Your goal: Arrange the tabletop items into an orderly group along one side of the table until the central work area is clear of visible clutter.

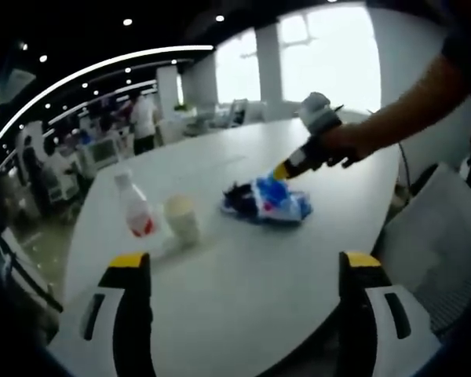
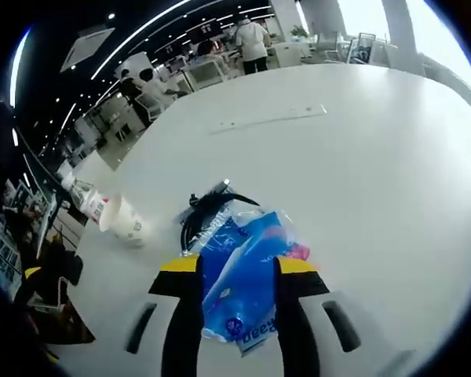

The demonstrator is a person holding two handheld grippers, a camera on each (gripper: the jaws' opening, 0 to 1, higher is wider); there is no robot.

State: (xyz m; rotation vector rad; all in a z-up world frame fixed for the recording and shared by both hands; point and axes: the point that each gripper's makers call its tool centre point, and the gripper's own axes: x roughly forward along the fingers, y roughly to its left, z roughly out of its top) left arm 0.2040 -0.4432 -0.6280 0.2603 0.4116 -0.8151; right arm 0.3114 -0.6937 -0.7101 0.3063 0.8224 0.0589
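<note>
Crumpled blue packet point(image 1: 272, 200), cream cup point(image 1: 182, 219), red-labelled bottle point(image 1: 136, 207) on white table point(image 1: 243, 275).

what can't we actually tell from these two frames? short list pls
- Right gripper: the blue packet lies between its jaws, but the right gripper view doesn't settle whether they clamp it.
- Black item under the packet: mostly covered, identity unclear.
- Packet print: cut off by the jaws and upside down, unreadable.
- Bottle label: blurred and too small in the left gripper view.
- Paper cup contents: interior hidden by the viewing angle.
</note>
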